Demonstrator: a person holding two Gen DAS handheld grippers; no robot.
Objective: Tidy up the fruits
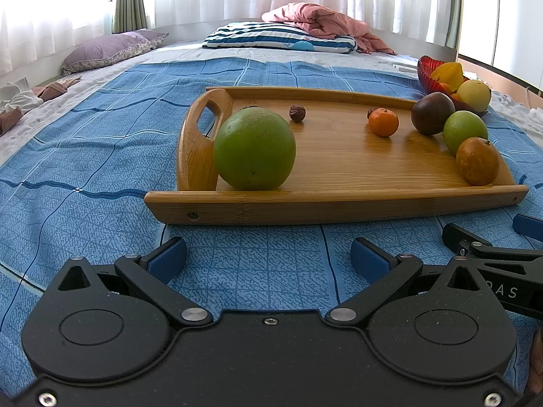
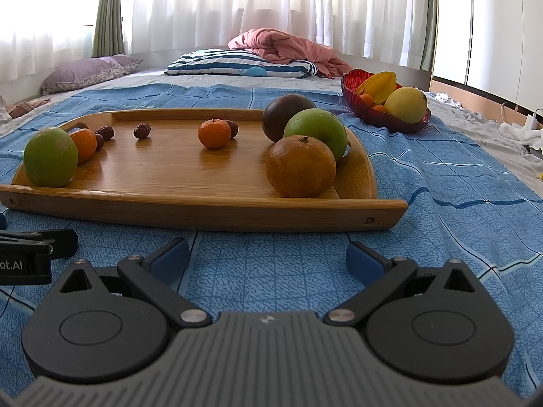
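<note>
Both grippers, left (image 1: 268,254) and right (image 2: 268,254), hover with fingers wide and empty before the tray (image 2: 203,210), where round fruits like the orange (image 2: 300,166) at 2 o'clock could roll on the soft bed (image 2: 441,176) if nudged

Ahead of the left jaws, the big round green fruit (image 1: 254,149) hides nearly all of a small dark fruit (image 1: 253,106) behind it. Far right, the red ribbed glass bowl (image 1: 428,74) screens its small orange fruits (image 1: 445,88); the other black gripper (image 1: 509,240) runs off-frame.
</note>
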